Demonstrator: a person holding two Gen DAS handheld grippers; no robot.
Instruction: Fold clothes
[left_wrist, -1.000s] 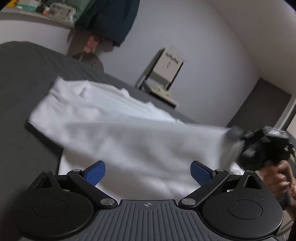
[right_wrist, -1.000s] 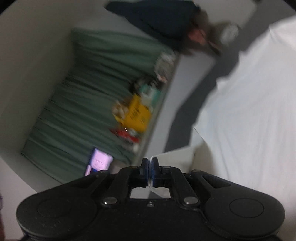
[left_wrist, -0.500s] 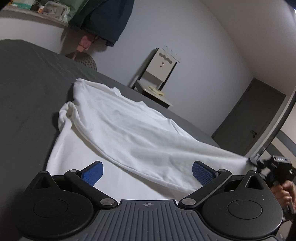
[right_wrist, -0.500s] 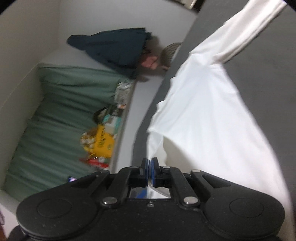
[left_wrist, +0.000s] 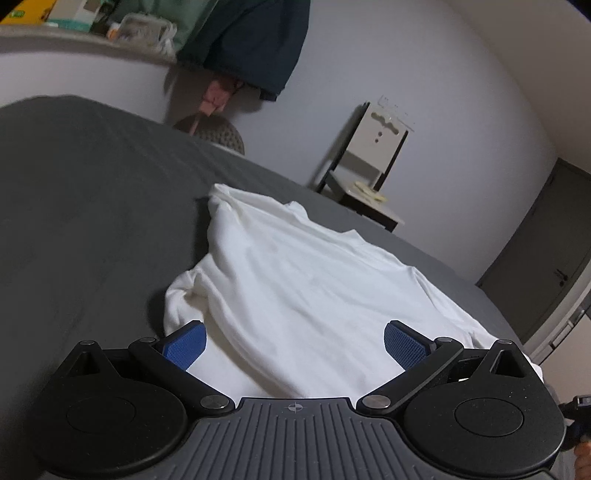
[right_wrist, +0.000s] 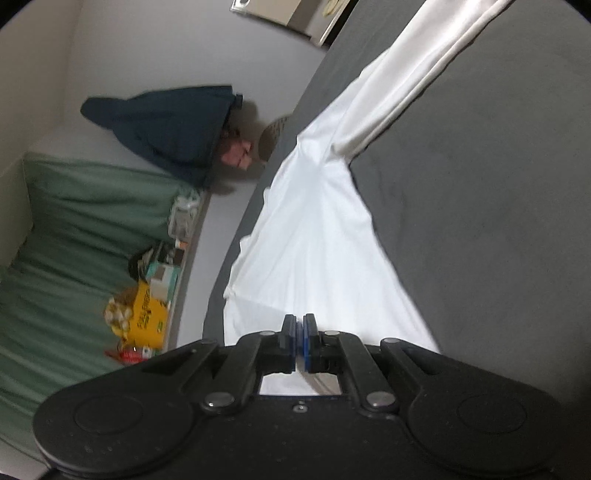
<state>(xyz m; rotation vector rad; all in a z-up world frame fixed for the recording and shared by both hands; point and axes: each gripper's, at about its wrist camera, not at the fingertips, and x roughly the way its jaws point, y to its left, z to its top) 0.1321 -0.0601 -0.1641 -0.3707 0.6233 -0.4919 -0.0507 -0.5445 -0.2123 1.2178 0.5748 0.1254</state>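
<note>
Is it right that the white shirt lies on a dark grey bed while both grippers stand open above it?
Not quite. The white shirt does lie on the dark grey bed, but only the left gripper is open. The right wrist view shows the right gripper shut on the shirt.

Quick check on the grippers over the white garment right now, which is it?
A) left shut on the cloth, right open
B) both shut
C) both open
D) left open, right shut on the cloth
D: the left gripper stands wide open over the white garment, while the right gripper pinches its edge.
</note>
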